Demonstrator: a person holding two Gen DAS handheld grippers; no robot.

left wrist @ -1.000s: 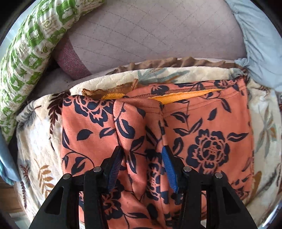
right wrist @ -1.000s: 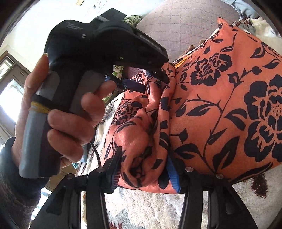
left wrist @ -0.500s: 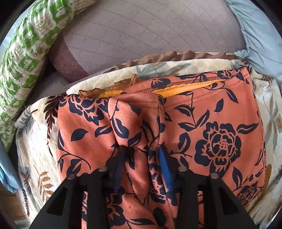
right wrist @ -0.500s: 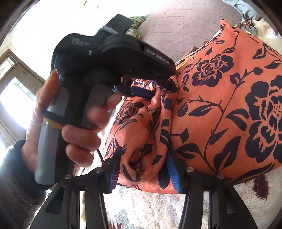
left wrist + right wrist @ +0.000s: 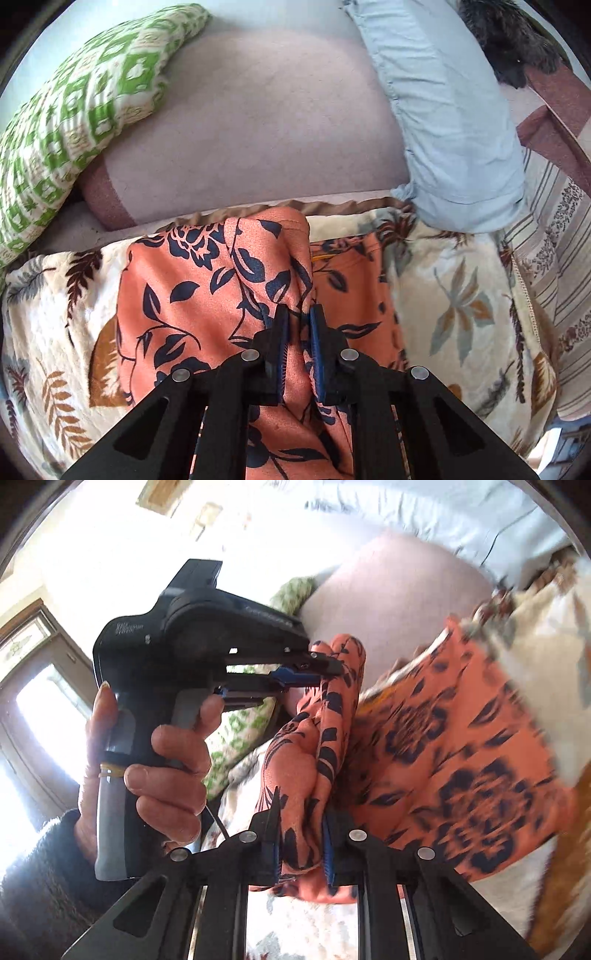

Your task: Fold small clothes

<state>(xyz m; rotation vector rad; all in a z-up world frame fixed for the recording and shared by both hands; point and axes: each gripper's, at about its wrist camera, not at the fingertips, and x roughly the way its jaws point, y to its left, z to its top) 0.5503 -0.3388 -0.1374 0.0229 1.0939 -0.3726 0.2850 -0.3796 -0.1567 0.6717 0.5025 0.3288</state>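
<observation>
An orange garment with dark blue flowers (image 5: 192,295) lies on a cream leaf-print blanket (image 5: 454,302). My left gripper (image 5: 297,317) is shut on a raised fold of the garment, lifted off the blanket. My right gripper (image 5: 300,812) is shut on another bunched part of the same garment (image 5: 461,746), whose right portion hangs down to the blanket. The left gripper also shows in the right wrist view (image 5: 325,670), held in a hand and pinching the cloth's upper edge.
A mauve quilted cushion (image 5: 258,122) lies behind the blanket, with a green-and-white pillow (image 5: 74,118) at left and a pale blue cloth (image 5: 450,122) at right. A striped fabric (image 5: 554,258) is at far right. A dark furry thing (image 5: 509,40) sits top right.
Both grippers closed on the garment and lifted it. The pinched fold rose off the blanket and the cloth now hangs bunched between them.
</observation>
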